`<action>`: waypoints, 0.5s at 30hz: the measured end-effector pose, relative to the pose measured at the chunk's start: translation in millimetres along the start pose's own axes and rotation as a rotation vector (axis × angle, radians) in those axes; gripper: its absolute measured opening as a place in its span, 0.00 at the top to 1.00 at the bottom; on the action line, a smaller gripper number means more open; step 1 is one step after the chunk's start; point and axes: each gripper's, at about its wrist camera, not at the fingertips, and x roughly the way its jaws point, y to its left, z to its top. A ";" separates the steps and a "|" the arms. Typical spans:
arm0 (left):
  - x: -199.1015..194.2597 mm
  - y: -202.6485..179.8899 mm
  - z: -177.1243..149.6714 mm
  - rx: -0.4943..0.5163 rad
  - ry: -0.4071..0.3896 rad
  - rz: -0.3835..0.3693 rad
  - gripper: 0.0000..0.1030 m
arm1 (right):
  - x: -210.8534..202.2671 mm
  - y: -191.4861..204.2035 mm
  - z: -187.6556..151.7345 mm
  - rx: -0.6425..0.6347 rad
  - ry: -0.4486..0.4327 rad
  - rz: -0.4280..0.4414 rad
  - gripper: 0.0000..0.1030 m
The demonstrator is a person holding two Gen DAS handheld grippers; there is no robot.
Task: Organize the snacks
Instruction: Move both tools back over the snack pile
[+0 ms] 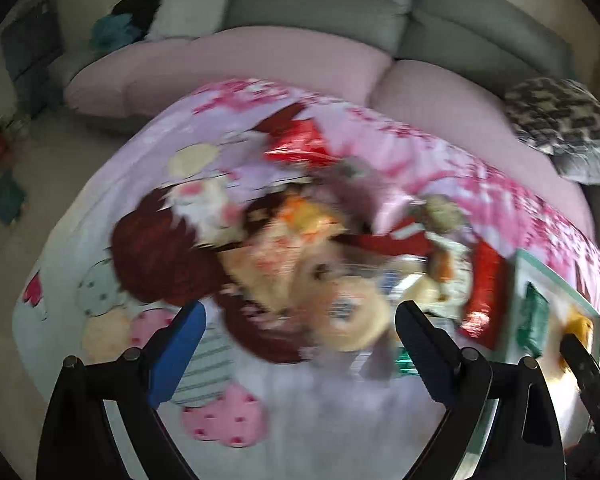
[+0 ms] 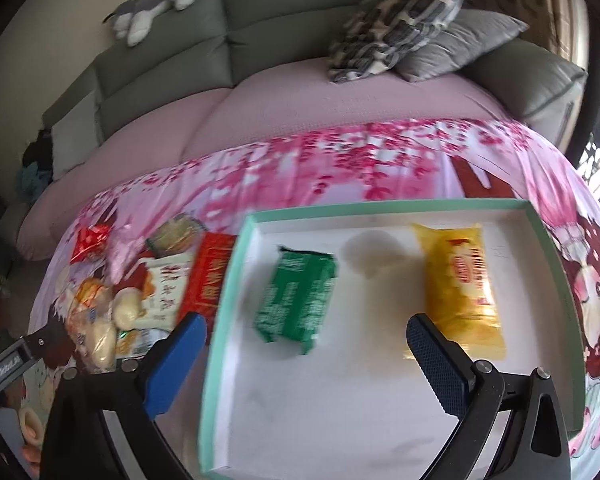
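Note:
A shallow tray with a mint-green rim (image 2: pixel 228 280) lies on the pink printed cloth. On its white floor lie a green packet (image 2: pixel 296 300) and a yellow packet (image 2: pixel 460 280). My right gripper (image 2: pixel 307 322) hovers over the tray's near half, open, with nothing pinched. To the left of the tray is a pile of loose snacks (image 2: pixel 140 288), with a red packet (image 2: pixel 210 276) against the rim. The left wrist view is blurred: my left gripper (image 1: pixel 302 308) stands open and empty over the same snack pile (image 1: pixel 300 240), with the tray (image 1: pixel 556 280) at its right.
A grey-green sofa (image 2: pixel 260 32) with a pink seat cover runs behind the table. Patterned and grey cushions (image 2: pixel 412 24) sit at its right end, and a plush toy (image 2: pixel 156 4) lies on its back. The cloth's left edge drops to the floor (image 1: pixel 40 168).

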 end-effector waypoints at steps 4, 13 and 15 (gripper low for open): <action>3.9 23.5 3.7 -0.057 0.010 0.019 0.07 | 1.6 23.1 -4.4 -0.040 0.001 0.048 0.01; 18.5 27.2 7.2 -0.041 0.067 -0.005 0.07 | 15.3 54.2 -15.8 -0.080 0.041 0.082 0.01; 21.7 30.1 7.8 -0.049 0.079 -0.011 0.07 | 16.1 61.8 -18.7 -0.106 0.044 0.092 0.01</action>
